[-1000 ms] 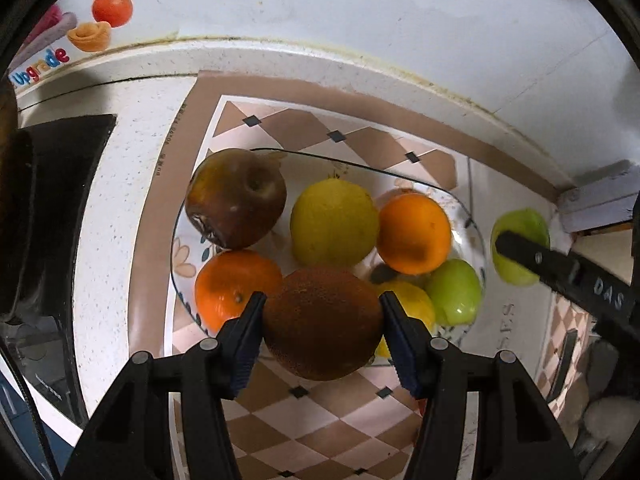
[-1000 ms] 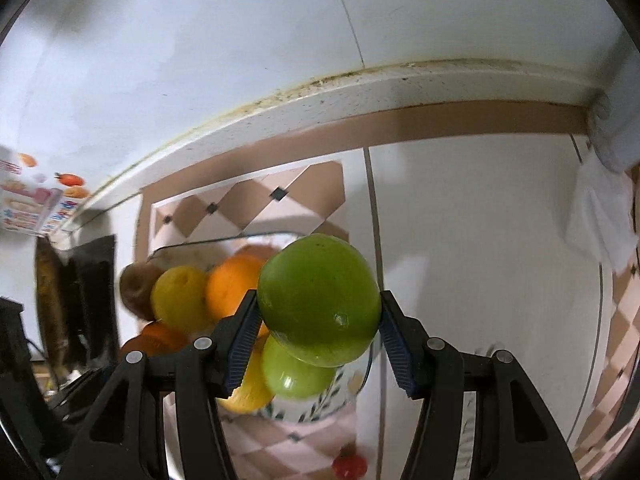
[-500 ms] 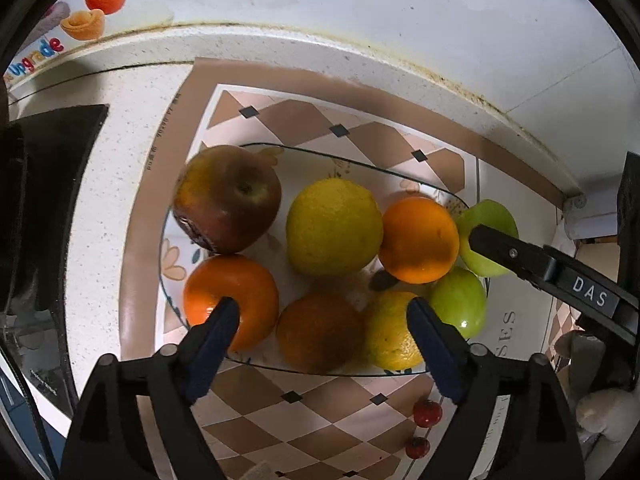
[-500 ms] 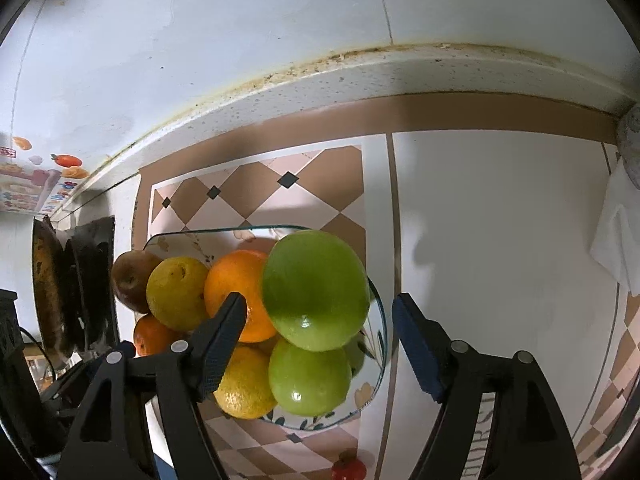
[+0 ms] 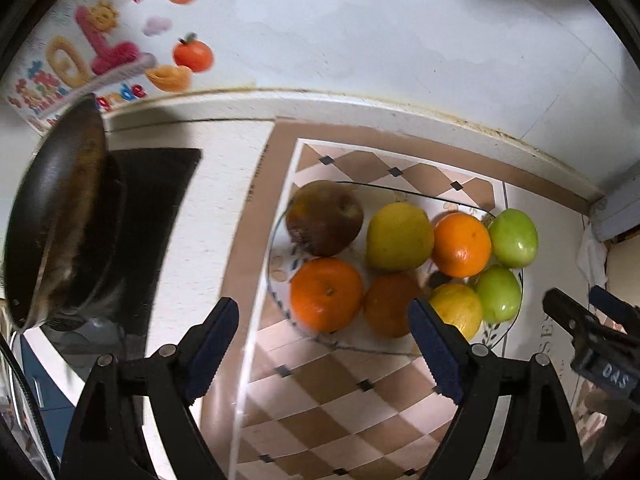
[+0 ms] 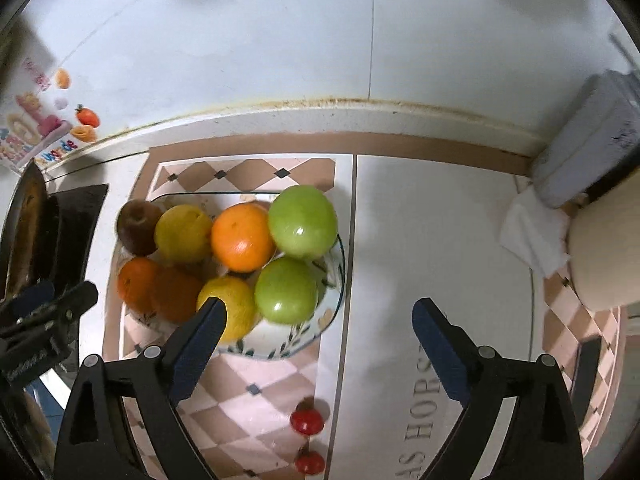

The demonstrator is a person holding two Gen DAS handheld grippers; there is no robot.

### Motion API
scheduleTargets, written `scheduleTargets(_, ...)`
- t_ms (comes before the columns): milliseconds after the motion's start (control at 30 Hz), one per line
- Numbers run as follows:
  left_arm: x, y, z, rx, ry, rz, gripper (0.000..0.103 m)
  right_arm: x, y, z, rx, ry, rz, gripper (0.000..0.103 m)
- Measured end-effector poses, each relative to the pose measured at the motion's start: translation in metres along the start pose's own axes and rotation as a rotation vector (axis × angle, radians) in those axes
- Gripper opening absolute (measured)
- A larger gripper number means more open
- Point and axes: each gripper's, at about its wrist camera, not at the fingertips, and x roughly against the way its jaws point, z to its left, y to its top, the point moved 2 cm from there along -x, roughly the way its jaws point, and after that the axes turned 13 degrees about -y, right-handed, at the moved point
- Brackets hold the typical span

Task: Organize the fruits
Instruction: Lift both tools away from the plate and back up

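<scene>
A glass plate (image 5: 280, 240) (image 6: 332, 320) on the counter holds several fruits: a brown apple (image 5: 324, 218) (image 6: 136, 226), two lemons (image 5: 400, 236) (image 5: 456, 310), oranges (image 5: 326, 294) (image 5: 462, 244) (image 5: 390, 304) and two green apples (image 5: 514, 237) (image 5: 498, 294). In the right wrist view the green apples (image 6: 302, 221) (image 6: 286, 290) sit at the plate's right side. My left gripper (image 5: 324, 344) is open and empty, in front of the plate. My right gripper (image 6: 318, 344) is open and empty, to the plate's right front.
A dark frying pan (image 5: 56, 224) sits on a black stove (image 5: 160, 184) at the left. Two small red tomatoes (image 6: 307, 420) (image 6: 309, 462) lie on the patterned counter in front of the plate. A white cloth (image 6: 532, 232) and a grey box (image 6: 584, 152) are at the right. A tiled wall stands behind.
Both grippers opened, leaving the brownish orange and the green apple on the plate, then drew back from it.
</scene>
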Motion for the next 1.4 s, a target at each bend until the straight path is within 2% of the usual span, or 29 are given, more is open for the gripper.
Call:
scheduleTargets(233, 0.047, -0.022, -0.003, -0.062, 0.018, -0.092, 0.086, 0.067, -0.037, -0.007, -0.033, -0.008, -0.093, 0.096)
scheduleTargets(400, 0.091, -0.046, -0.009, -0.102, -0.009, -0.16, 0.086, 0.123, -0.066, -0.013, -0.047, -0.035, -0.178, 0.096)
scheduleTargets(633, 0.155, -0.083, -0.016, -0.153, -0.043, -0.254, 0.086, 0.183, -0.105, -0.016, -0.062, -0.039, -0.254, 0.096)
scheduleTargets(867, 0.197, -0.115, -0.022, -0.19, -0.067, -0.315, 0.086, 0.238, -0.145, -0.019, -0.079, -0.035, -0.335, 0.096)
scheduleTargets(1133, 0.227, -0.145, -0.024, -0.213, -0.098, -0.345, 0.086, 0.271, -0.175, -0.022, -0.11, -0.031, -0.374, 0.096)
scheduleTargets(1400, 0.234, -0.157, -0.024, -0.208, -0.097, -0.361, 0.086, 0.269, -0.184, -0.022, -0.114, -0.003, -0.357, 0.098)
